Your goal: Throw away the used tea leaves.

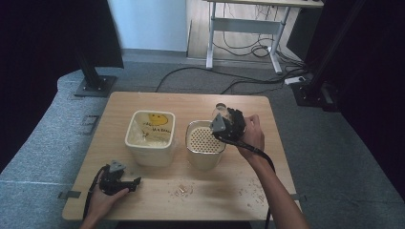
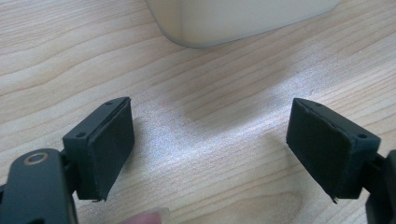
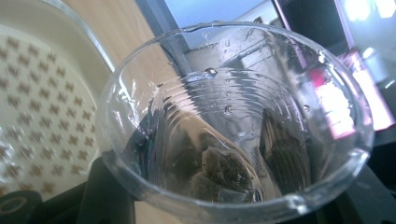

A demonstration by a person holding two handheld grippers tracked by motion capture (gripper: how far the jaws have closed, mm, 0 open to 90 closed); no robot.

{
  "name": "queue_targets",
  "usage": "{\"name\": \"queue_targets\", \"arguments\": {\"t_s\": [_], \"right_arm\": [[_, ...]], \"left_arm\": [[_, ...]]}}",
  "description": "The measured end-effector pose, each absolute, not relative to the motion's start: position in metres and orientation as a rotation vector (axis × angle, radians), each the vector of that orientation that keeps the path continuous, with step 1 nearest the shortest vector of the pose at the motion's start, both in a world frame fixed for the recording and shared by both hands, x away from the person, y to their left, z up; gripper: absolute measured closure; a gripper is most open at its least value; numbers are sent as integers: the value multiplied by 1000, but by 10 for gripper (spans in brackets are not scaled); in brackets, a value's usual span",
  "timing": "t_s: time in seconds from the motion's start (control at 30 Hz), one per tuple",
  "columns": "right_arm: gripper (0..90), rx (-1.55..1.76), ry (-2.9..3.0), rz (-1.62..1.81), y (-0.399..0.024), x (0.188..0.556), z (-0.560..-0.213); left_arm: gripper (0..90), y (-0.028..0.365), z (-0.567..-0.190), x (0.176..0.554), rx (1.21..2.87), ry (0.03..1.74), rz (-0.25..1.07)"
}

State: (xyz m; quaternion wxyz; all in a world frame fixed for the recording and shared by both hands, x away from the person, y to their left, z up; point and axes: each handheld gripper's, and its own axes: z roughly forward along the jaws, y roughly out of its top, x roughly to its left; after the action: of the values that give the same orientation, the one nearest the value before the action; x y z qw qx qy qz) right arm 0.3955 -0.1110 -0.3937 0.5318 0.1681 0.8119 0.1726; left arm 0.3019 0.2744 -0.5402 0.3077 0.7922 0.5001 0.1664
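High view is showing the right hand-held gripper hanging above the far rim of a cream plastic container with a perforated strainer insert, its jaws clamping a clear plastic cup that is tilting over that container. Right gripper view is looking into the cup from close up: droplets are clinging to its ribbed wall, and a small brownish lump, too unclear to name, is sitting near its bottom. Beside the cup on that gripper's left, the strainer's pattern of holes is lying just below.

Near the left edge of the light wooden counter, the left hand-held gripper is resting low on the wood. Left gripper view is showing its jaws standing wide apart with nothing but bare wood between them. Just ahead of them is sitting a cream square plastic tub with a yellow smiley face inside, its rounded corner near but not touching. Crumbs are lying scattered on the counter between the two hand-held grippers.
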Motion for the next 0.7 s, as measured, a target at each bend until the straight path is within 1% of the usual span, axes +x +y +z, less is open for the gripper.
{"name": "queue_targets", "arguments": {"t_s": [0.27, 0.3, 0.37, 0.7], "right_arm": [[411, 142, 1866, 161, -92, 394, -410], [410, 76, 1830, 70, -86, 394, -417], [410, -2, 1800, -5, -83, 395, -421], [412, -205, 1675, -189, -68, 396, -433]], "left_arm": [[152, 274, -540, 302, 2096, 1322, 443], [152, 274, -540, 302, 2096, 1321, 442], [152, 274, -540, 302, 2097, 1321, 441], [154, 275, -540, 302, 2099, 1318, 437]]}}
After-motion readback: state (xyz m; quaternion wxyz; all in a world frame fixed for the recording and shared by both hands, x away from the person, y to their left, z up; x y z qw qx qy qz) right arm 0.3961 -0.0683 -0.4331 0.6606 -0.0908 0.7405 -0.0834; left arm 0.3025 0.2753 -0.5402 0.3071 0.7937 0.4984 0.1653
